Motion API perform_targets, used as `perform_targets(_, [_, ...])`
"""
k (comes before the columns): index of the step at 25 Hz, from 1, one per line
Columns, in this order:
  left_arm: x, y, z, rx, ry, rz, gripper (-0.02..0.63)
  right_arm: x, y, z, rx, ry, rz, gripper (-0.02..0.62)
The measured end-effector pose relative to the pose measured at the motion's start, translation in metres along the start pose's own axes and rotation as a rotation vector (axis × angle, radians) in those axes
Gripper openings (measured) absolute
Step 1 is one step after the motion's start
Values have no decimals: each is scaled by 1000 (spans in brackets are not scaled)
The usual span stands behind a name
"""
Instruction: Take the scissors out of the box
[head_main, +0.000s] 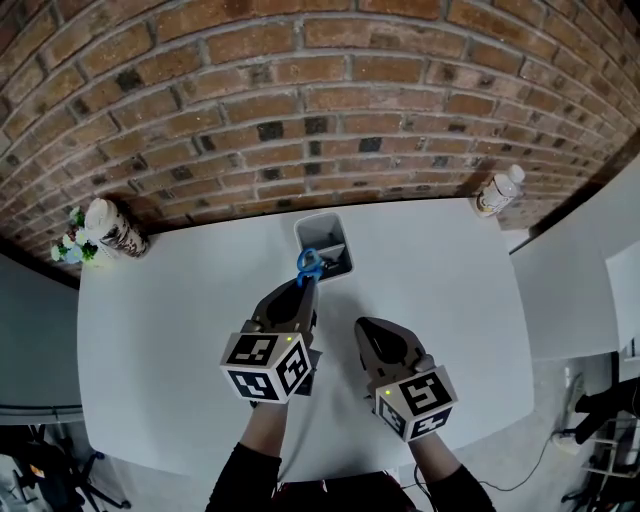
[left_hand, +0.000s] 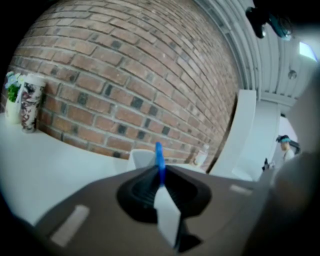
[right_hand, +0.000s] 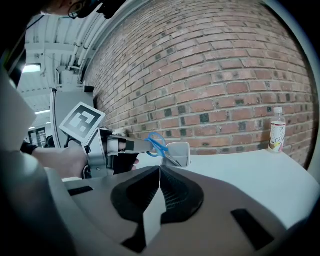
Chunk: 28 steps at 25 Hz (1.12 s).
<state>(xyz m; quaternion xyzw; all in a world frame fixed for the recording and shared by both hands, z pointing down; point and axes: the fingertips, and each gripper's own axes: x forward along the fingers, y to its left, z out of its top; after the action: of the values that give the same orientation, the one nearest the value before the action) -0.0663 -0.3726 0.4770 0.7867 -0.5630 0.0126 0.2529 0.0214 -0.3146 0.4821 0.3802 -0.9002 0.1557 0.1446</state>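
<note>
At the far middle of the table (head_main: 180, 330), the scissors (head_main: 308, 264) hang by their blue handle, pinched in the left gripper (head_main: 304, 281). The blades slant down into the box (head_main: 330, 232), probably so they lift clear of its rim. Nearer and to the right, the right gripper (head_main: 372, 335) hovers pressed together and empty.

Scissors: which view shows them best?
The right gripper view: side-on, the scissors show blue handles in the left gripper and blades at the box. The head view shows only the handles from above; the left gripper view, a blue edge.
</note>
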Motion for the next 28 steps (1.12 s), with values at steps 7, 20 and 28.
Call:
perform_targets(7, [-22,-7,18,27,-49,-4,29,-7,11,10,-21,-38,-5,9])
perform_targets(20, [-66,-16,34,24,-112,4,29,-26,30,35,-57,-101,-20,9])
perform_targets(28, [-97,-18,40,38,-141,13,29,-37,51,51,-87,-138,-14,9])
